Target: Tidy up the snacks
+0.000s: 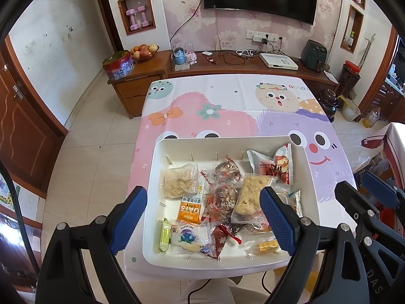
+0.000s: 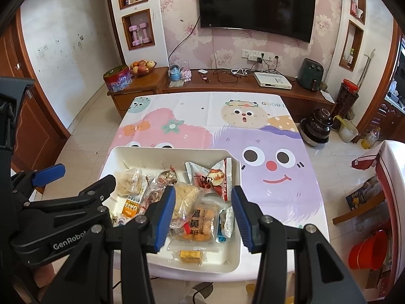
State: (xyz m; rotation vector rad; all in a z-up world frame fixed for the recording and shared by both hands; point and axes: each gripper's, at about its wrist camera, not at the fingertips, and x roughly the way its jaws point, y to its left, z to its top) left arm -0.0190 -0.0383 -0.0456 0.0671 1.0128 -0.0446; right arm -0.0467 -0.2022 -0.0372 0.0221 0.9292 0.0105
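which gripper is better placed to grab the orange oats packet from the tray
Left, probably. The left gripper hangs open over the near-left part of the white tray, with the orange oats packet between its fingers. The right gripper, also open, frames packets toward the tray's right side.

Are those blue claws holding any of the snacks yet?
No. The left gripper and right gripper both hang open above the white tray, holding nothing.
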